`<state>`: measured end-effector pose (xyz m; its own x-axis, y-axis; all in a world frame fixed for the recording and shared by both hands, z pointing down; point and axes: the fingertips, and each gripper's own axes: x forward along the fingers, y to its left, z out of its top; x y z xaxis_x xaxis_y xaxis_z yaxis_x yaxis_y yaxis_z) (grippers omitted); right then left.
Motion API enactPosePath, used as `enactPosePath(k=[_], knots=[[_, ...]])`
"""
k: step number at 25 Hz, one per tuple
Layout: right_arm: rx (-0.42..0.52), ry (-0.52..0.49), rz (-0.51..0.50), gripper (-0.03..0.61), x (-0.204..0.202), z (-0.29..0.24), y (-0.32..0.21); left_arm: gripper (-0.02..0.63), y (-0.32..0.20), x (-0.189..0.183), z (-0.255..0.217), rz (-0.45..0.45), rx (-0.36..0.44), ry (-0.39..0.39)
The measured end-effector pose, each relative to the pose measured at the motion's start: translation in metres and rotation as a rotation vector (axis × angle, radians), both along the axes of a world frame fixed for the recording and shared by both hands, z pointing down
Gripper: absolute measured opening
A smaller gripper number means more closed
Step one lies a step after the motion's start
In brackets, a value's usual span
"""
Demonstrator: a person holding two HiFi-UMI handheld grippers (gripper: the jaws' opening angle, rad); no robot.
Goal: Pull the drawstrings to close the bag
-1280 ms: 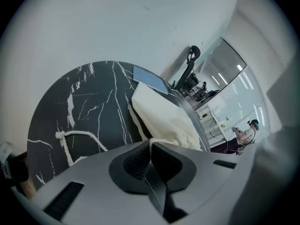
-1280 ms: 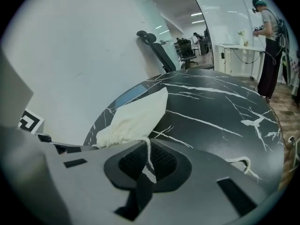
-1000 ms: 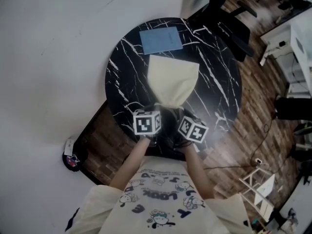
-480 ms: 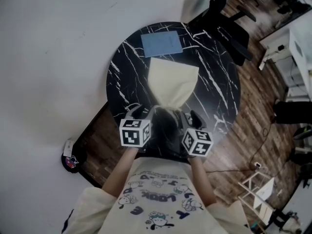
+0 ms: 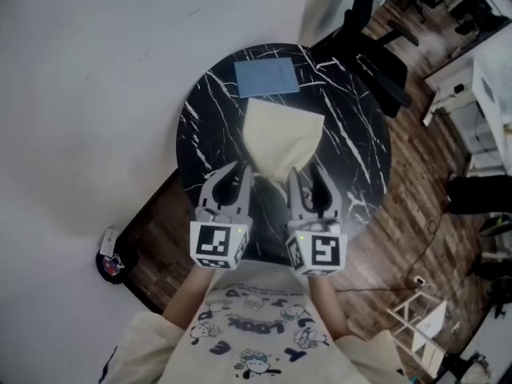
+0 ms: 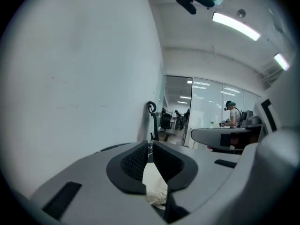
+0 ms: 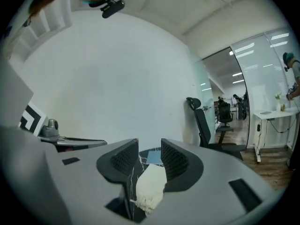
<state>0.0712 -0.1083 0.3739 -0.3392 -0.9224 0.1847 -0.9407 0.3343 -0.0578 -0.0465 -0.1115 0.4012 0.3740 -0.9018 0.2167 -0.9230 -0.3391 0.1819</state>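
Note:
A cream cloth bag lies on the round black marble table, its gathered mouth towards me. Both grippers hang above the table's near edge, apart from the bag. My left gripper has just been closing and only a narrow slit is left, with nothing in it. The right gripper has also been closing, stands clearly open and holds nothing. In the left gripper view the bag shows below the left gripper. The right gripper looks over the bag too. I cannot make out the drawstrings.
A blue notebook lies at the table's far side, just beyond the bag. A black office chair stands behind the table on the right. A white desk is further right, and a white wall is to the left.
Both grippers left the bag's gathered mouth and rose towards the camera, tilting up to near level. The bag stays on the table.

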Motion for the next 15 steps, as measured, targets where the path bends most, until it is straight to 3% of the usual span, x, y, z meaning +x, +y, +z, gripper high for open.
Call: enactPosePath(k=[4,7,15], knots=[[0.121,-0.013,0.012,0.161,0.001,-0.034,0.005,0.069,0.003,-0.015,-0.029,-0.072,0.127,-0.014],[0.145,-0.016,0.007,0.15,0.0,-0.038,0.005,0.069,0.001,-0.017,-0.043,-0.086,0.201,-0.046],[0.127,-0.022,-0.003,0.109,-0.004,-0.026,0.012,0.069,0.005,-0.016,-0.054,-0.11,0.243,-0.077]])
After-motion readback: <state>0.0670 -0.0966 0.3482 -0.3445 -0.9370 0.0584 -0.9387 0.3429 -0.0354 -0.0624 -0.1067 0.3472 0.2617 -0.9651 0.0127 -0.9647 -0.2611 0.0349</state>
